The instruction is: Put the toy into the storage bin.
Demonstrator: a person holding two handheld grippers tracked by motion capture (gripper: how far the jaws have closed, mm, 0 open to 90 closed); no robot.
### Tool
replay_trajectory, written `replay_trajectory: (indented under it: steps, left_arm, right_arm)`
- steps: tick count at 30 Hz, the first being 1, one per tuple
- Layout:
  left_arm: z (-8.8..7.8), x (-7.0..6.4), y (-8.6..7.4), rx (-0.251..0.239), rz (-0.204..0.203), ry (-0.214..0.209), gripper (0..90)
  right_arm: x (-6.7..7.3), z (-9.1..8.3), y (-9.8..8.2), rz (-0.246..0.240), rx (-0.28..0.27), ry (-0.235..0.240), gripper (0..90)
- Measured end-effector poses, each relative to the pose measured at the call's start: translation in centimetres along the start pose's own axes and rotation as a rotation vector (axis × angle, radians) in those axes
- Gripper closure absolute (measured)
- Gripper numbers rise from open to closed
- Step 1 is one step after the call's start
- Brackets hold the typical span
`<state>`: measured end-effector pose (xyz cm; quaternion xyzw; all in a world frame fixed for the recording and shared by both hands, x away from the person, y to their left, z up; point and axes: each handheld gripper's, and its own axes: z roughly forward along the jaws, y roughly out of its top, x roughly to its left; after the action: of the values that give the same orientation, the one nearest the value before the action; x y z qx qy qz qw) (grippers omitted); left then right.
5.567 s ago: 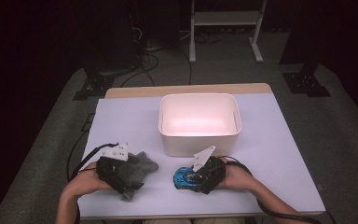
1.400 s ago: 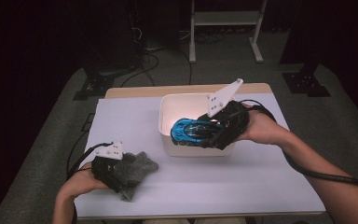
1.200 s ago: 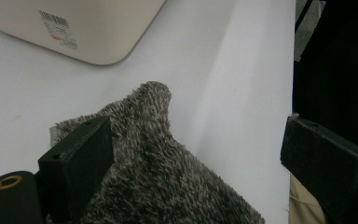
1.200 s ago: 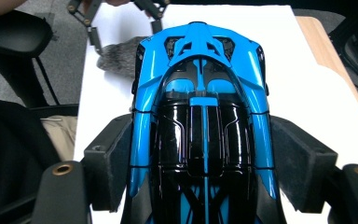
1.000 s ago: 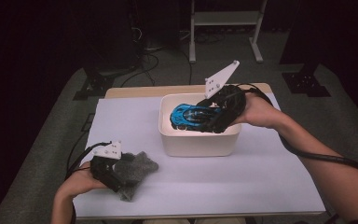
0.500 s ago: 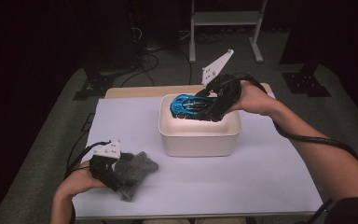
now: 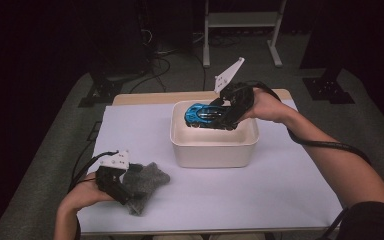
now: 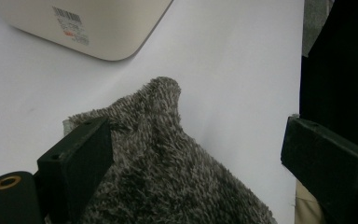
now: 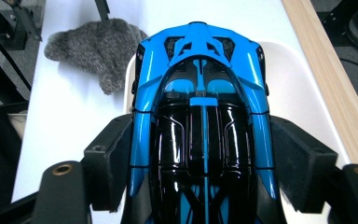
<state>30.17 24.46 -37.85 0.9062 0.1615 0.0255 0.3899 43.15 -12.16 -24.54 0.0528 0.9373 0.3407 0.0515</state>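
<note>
A white-topped table [image 7: 280, 190] with a pale wooden far edge [image 7: 145, 98] stood on grey carpet [image 7: 45, 165]. The room around it was dark. Beyond the table stood a white metal stand [image 7: 242, 22], black equipment bases [image 7: 327, 90] and loose cables [image 7: 152, 50] on the floor.

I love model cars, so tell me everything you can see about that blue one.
The blue toy car is a glossy sports model, bright blue with a black cabin roof and dark vents, apparently hard plastic. The right hand-held gripper clamps its two sides between black padded jaws, holding it roughly level over the white tub, near the tub's far rim. In the high view it lies sideways across the tub. I cannot tell whether it touches the tub; its wheels are hidden.
</note>
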Motion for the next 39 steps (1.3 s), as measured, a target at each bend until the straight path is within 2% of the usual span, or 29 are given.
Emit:
replay_trajectory:
  steps: [22, 39]
  left_arm:
    - [-0.3, -0.1, -0.1, 0.004, -0.006, 0.009, 8.3]
    - [-0.6, -0.3, -0.1, -0.004, -0.007, 0.013, 8.3]
  right_arm:
    - [-1.8, 3.7, -1.4, 0.021, 0.040, 0.024, 27.2]
    - [-1.9, 7.2, -2.2, 0.017, 0.085, 0.077, 27.2]
